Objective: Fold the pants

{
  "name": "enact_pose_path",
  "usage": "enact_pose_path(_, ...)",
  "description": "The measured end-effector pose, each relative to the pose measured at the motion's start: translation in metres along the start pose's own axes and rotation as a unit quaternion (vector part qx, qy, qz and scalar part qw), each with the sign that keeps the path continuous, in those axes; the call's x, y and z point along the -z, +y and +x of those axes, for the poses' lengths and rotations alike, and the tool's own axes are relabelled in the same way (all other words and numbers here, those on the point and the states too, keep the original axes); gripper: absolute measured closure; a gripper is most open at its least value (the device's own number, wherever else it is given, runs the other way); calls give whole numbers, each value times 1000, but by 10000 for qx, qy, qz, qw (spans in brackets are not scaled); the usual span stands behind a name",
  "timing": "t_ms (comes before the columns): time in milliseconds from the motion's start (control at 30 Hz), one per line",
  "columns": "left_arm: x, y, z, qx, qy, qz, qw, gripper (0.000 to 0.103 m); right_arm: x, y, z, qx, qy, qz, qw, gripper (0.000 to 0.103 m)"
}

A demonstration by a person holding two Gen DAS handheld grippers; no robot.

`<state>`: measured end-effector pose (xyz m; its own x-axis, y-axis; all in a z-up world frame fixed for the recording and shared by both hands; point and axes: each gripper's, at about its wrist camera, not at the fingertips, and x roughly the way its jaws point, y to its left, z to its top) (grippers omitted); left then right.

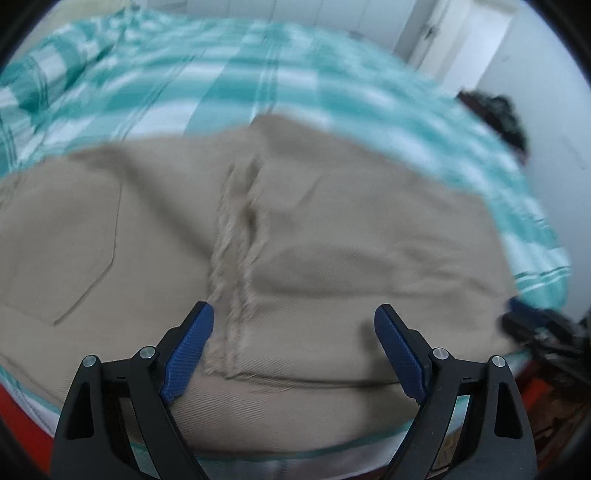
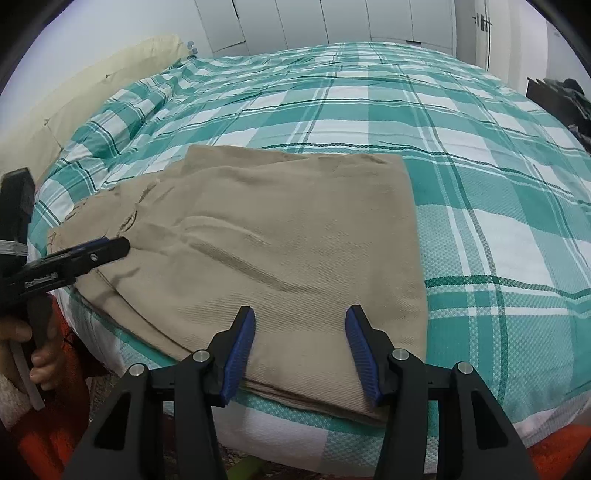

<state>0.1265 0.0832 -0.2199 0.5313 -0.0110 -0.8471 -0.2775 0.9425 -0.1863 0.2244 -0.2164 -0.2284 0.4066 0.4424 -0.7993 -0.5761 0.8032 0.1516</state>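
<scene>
Both grippers, left (image 1: 293, 345) wide, right (image 2: 300, 350) half-open, hover empty over folded beige twill pants (image 2: 280, 236); shallow pinch may spill layers.

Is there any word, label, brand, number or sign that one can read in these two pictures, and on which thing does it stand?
None: no readable text on the beige pants, the checked bedspread, the cupboard doors or either claw.
Too blurred to tell: the whole left wrist view, so small print there would not show.
</scene>
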Motion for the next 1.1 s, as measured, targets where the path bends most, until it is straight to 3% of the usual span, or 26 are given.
enact_pose_path(233,1,-3,1,-68,19,158,9999,12,-3,2,-3,3,36,-17,10000,52)
enact_pose_path(433,1,-3,2,-100,14,185,9998,11,-11,9,-33,132,-543,-136,9983,52)
enact_pose_path(633,2,-4,3,-133,12,246,9996,11,0,5,-5,52,38,-42,10000,51)
enact_pose_path(1100,2,-5,3,-133,17,242,9996,10,3,1,-3,-16,-18,65,10000,50)
